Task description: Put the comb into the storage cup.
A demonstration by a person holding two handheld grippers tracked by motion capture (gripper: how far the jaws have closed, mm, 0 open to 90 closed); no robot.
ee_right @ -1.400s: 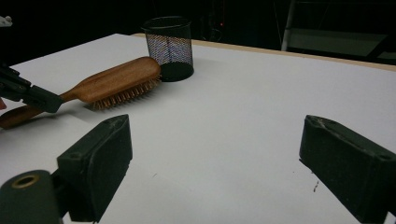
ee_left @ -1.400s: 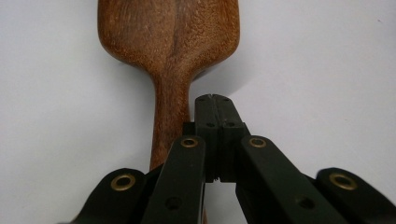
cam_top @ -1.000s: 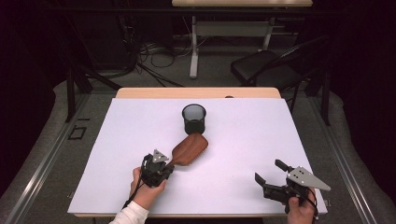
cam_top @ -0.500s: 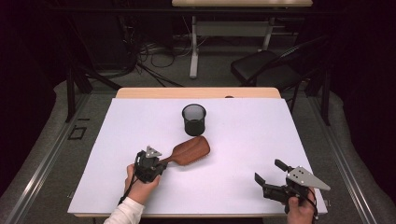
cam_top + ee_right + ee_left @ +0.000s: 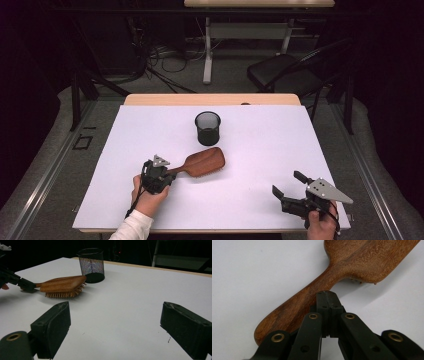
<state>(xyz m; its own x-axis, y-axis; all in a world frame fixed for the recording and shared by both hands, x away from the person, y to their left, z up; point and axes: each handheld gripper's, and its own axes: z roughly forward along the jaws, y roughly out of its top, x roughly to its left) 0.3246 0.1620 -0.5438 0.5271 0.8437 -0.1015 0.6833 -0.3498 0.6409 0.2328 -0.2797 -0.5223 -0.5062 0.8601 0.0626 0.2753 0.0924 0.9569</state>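
Hairbrush (image 5: 202, 162) handle clamped between left gripper (image 5: 169, 172) fingers

High overhead view facing forward; two low tool-mounted close views, all sharing the hairbrush (image 5: 204, 162).

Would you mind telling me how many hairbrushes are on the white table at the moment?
1. The wooden hairbrush lies bristles-down near the middle of the table, just in front of the black mesh cup, with its handle toward the left gripper. No other brush shows.
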